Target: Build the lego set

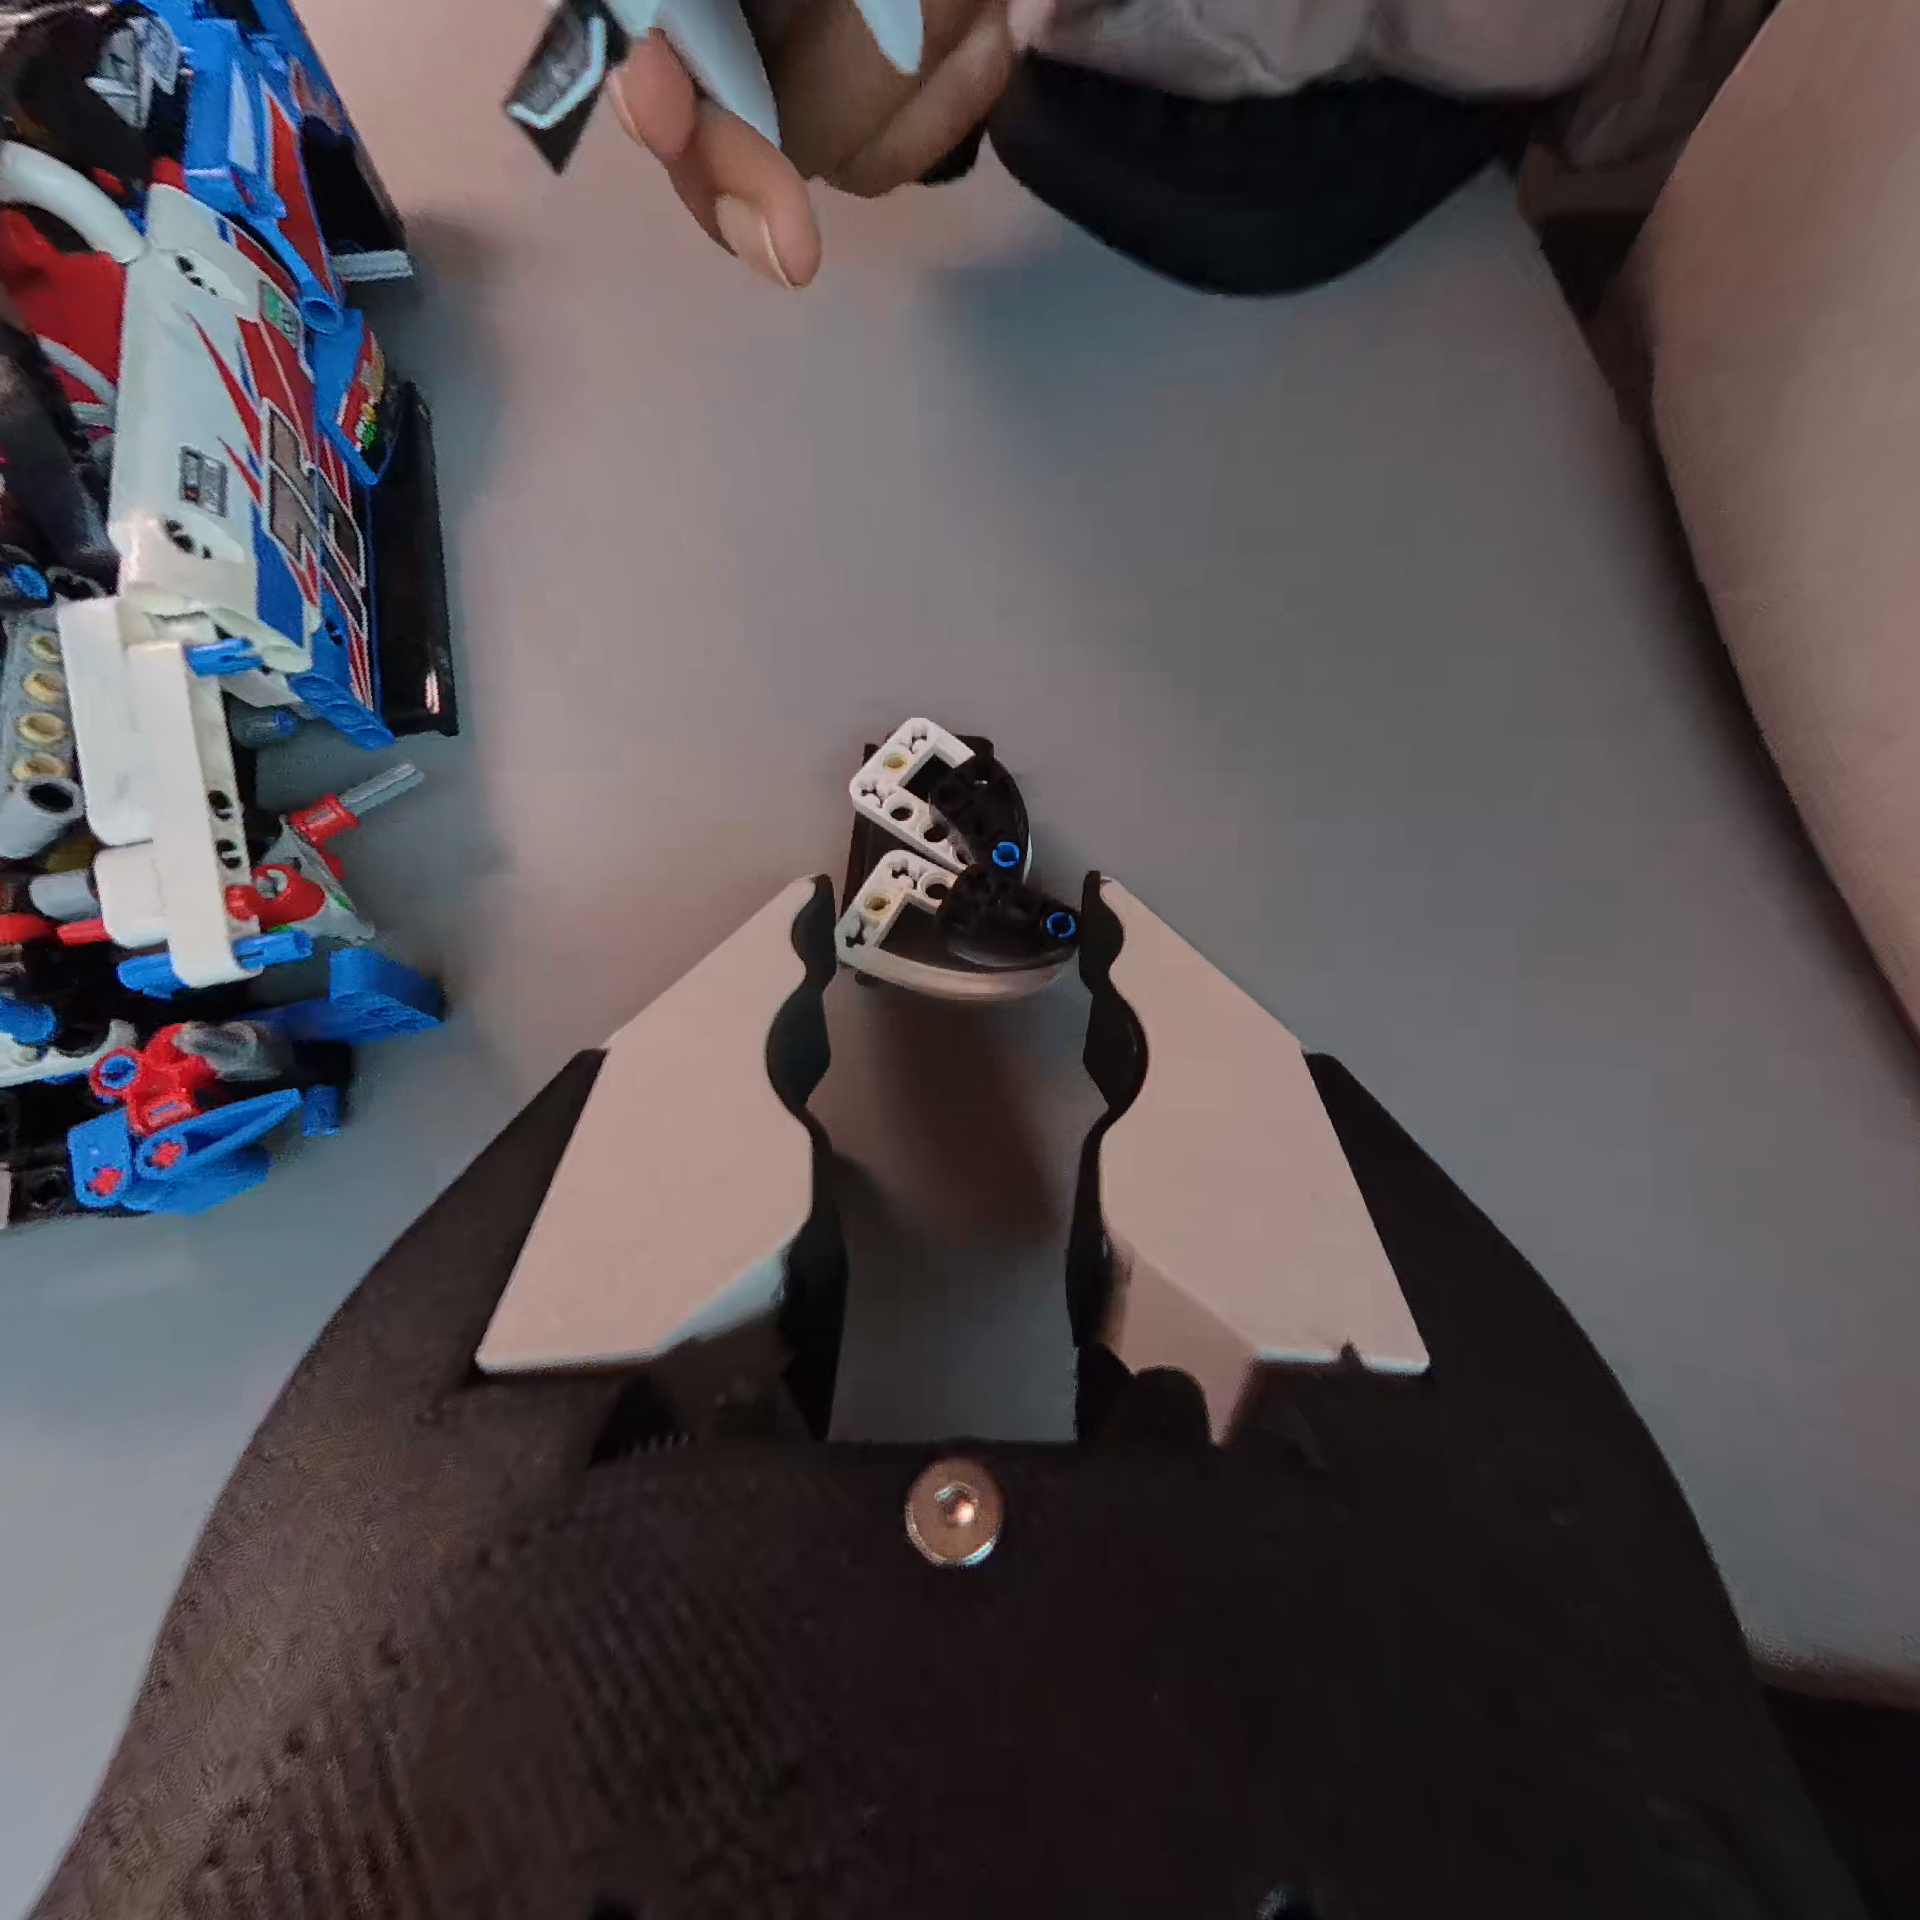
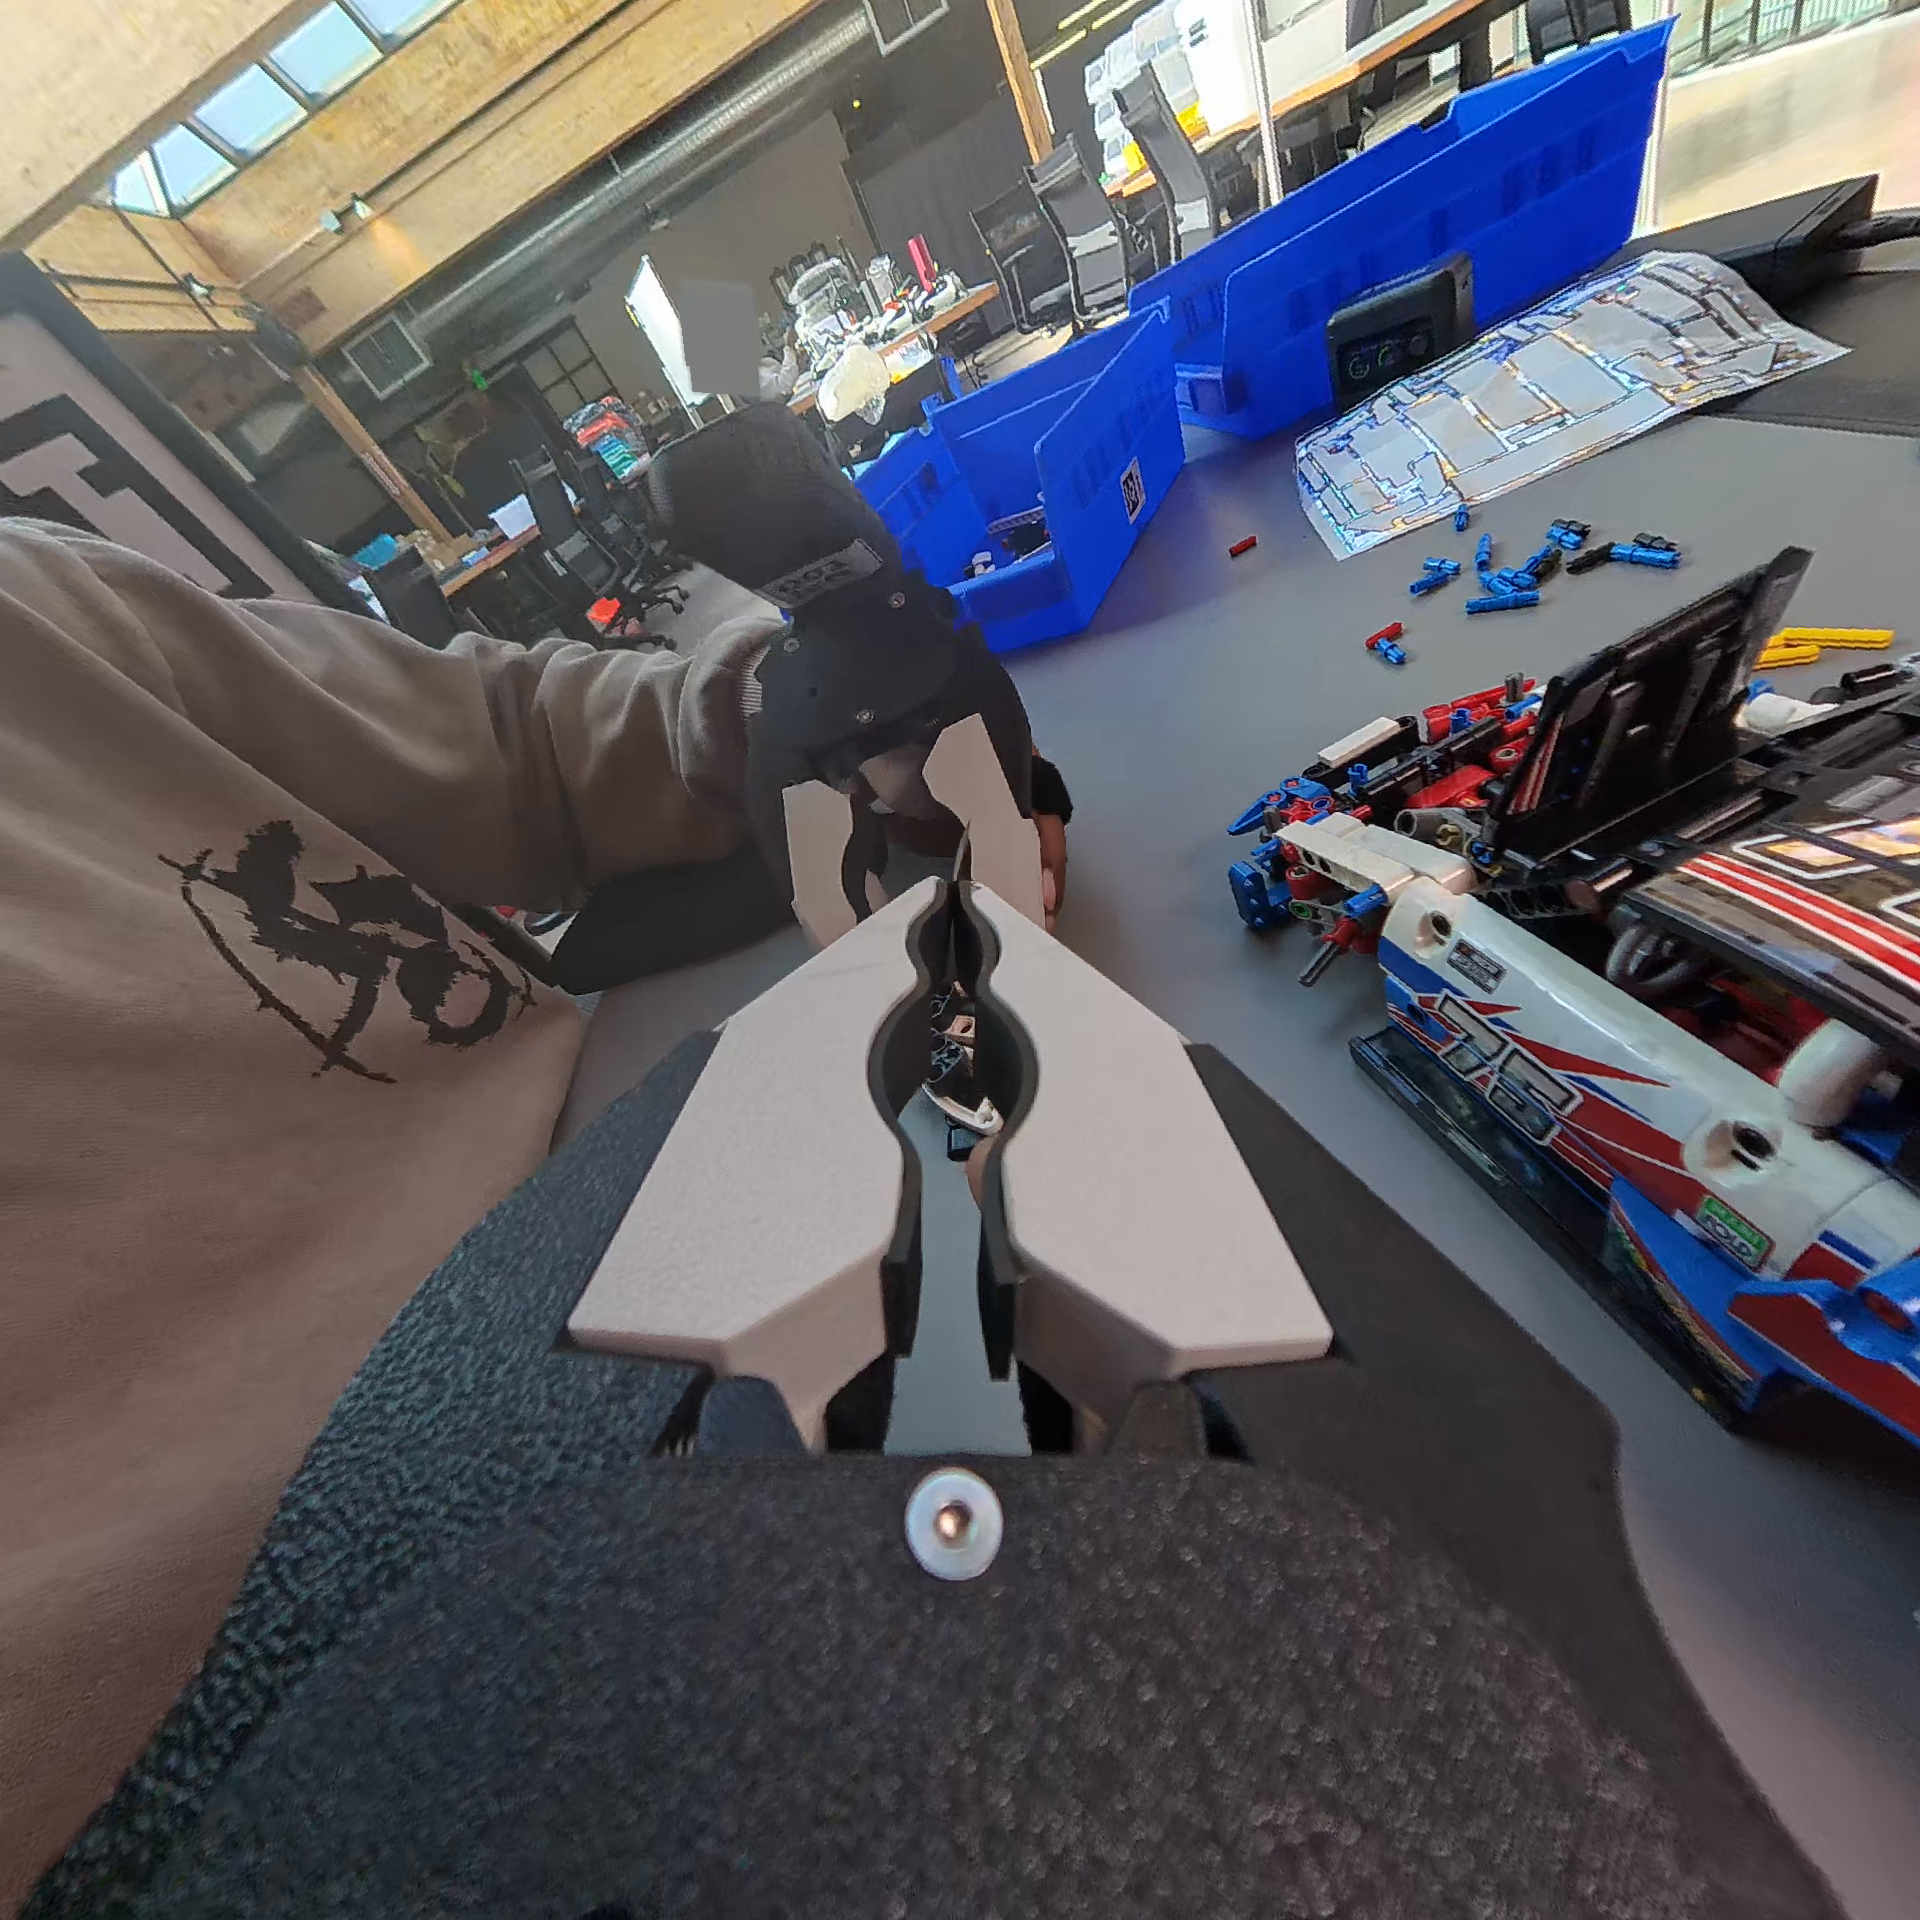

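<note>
Two small white-and-black lego sub-assemblies with blue pins lie on the grey table (image 1: 1299, 623). The nearer sub-assembly (image 1: 961, 930) sits between the tips of my left gripper (image 1: 956, 904), which is open and straddles it, with the pads close to its sides. The farther sub-assembly (image 1: 935, 800) lies just beyond the nearer one. My right gripper (image 2: 958, 891) is shut, tips together, with nothing seen in it. It hovers just in front of the left gripper (image 2: 894, 873), which points down at the table. The big red, white and blue lego car (image 1: 229, 520) (image 2: 1662, 1039) stands beside them.
A person's hand (image 1: 758, 208) with a small dark piece (image 1: 561, 83) is at the top edge. A beige sleeve (image 2: 364, 779) fills the left. Blue bins (image 2: 1091, 468), a printed sheet (image 2: 1558, 384), loose blue pins (image 2: 1507, 582) and yellow pieces (image 2: 1808, 644) lie behind the car. The left gripper's tips are roughly 12 cm from the right gripper's.
</note>
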Demonstrator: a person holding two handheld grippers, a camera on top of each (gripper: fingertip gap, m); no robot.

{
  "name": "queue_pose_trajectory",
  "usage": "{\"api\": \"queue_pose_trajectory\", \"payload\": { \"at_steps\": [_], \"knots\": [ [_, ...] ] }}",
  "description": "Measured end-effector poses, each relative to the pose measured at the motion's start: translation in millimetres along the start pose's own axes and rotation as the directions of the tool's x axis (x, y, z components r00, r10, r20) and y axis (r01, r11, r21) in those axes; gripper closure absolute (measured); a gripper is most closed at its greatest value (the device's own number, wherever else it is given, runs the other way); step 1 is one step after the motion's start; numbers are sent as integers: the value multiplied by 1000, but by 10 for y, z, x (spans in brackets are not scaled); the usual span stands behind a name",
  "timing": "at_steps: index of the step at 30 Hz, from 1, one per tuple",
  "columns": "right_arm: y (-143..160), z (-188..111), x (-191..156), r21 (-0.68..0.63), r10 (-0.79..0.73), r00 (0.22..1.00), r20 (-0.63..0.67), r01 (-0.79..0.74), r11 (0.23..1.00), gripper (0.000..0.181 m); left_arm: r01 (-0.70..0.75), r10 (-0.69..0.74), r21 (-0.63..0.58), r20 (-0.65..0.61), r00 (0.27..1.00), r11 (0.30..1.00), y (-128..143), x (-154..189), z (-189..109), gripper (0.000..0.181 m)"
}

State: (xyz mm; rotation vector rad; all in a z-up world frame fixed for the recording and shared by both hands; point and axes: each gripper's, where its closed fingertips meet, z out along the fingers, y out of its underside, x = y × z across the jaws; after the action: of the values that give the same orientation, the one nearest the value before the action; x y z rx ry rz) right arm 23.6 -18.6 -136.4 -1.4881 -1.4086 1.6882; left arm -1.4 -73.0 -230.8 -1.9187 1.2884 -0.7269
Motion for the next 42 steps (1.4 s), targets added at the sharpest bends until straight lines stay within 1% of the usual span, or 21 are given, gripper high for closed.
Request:
{"api": "queue_pose_trajectory", "payload": {
  "at_steps": [2,3,6,8,10,12,16,19,21,25,29,32,36,42],
  "knots": [
    [-22,-12,-36,4,-3,1000,16,3,1000,181,78,-75,87,-36,997,993,-101,12,-60,136],
    [-30,-18,-64,3,-7,1000,28,7,1000,181,115,-107,148,-66,992,982,-196,25,-110,136],
    [-65,-35,-141,9,-22,998,57,21,1000,181,235,-195,275,-165,967,932,-447,28,-263,136],
    [-116,-56,-218,24,-28,996,84,26,999,181,358,-265,376,-278,923,854,-675,32,-391,136],
    [-209,-95,-331,52,-24,992,127,17,998,181,457,-306,451,-369,878,767,-855,11,-493,137],
    [-328,-154,-449,86,-11,985,170,-4,996,181,536,-312,512,-461,831,671,-1018,25,-587,137],
    [-561,-312,-620,137,0,974,227,-31,990,181,606,-261,595,-566,782,528,-1214,100,-689,138],
    [-679,-378,-731,106,16,965,260,-45,993,181,635,-241,618,-602,761,464,-1300,120,-742,137],
    [-704,-366,-808,32,34,963,267,-44,999,181,656,-237,619,-624,745,433,-1341,140,-768,137],
    [-672,-255,-969,-172,142,948,286,-95,980,181,688,-217,594,-669,710,417,-1365,236,-769,137],
    [-621,-118,-1045,-340,215,943,253,-121,933,181,707,-215,549,-701,680,447,-1322,336,-696,137],
    [-579,-26,-1033,-431,230,951,207,-123,894,181,718,-217,526,-717,663,455,-1301,374,-677,137],
    [-561,67,-991,-477,281,945,170,-171,862,181,730,-210,516,-733,647,449,-1289,383,-711,137],
    [-550,115,-947,-483,310,938,153,-202,852,181,731,-203,525,-734,648,436,-1285,366,-781,137]
  ]
}}
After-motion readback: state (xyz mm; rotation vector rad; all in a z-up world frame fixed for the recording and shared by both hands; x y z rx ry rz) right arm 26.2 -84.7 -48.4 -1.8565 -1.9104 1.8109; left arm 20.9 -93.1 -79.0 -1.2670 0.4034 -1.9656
